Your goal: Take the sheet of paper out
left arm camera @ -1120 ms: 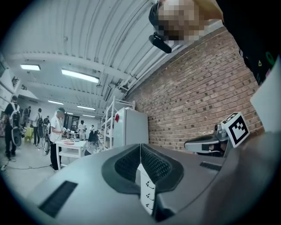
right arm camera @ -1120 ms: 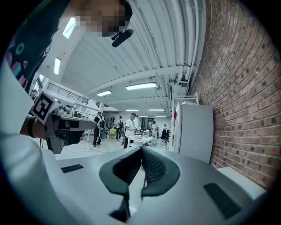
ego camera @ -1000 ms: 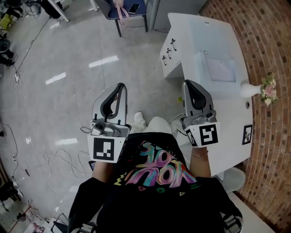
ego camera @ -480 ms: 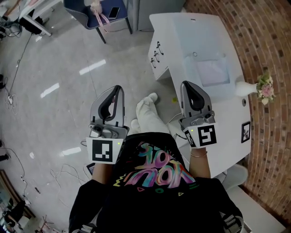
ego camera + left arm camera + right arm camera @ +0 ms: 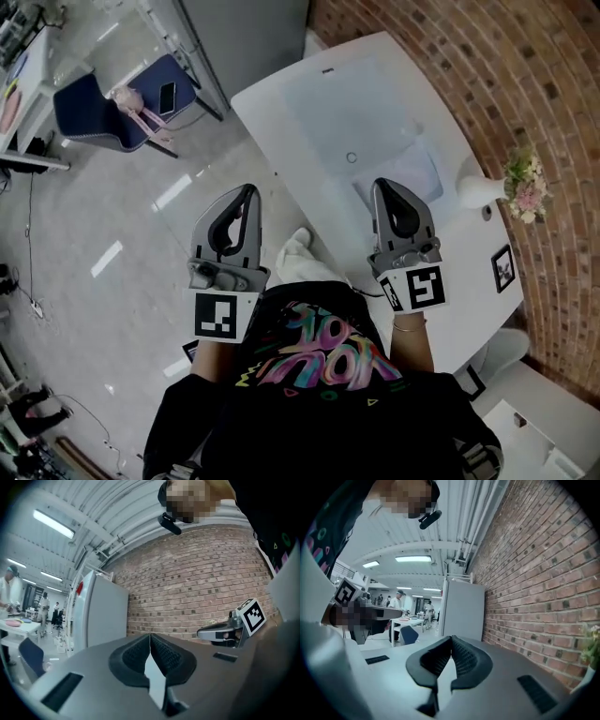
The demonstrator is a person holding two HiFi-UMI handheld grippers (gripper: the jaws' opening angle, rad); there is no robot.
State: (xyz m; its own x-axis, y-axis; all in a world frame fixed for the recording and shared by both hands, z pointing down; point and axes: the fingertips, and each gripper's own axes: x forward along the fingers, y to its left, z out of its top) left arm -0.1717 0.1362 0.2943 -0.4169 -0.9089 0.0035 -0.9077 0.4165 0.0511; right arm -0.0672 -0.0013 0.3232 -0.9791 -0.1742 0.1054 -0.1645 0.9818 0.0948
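Little of the job was done. The sheet of paper [image 5: 405,176] lay flat on the white table [image 5: 457,281], a pale rectangle near the vase of flowers [image 5: 487,187]. It seemed to sit at the near end of a clear holder [image 5: 337,108], though the head view was too faint to say for sure. Nothing touched it.

The left gripper [image 5: 246,191] was held out over the floor, well apart from the table. Its fingers [image 5: 164,656] were pressed together with nothing between them. The right gripper [image 5: 385,187] hovered above the table's near part, just short of the paper. Its own view showed the ribbed fingers closed tip to tip and likewise empty.

By my reading, the whole task was left to do. One gripper would have to open, reach the sheet's edge and pinch it. Then it would have to draw the paper clear of whatever held it, perhaps with the other gripper steadying the holder.
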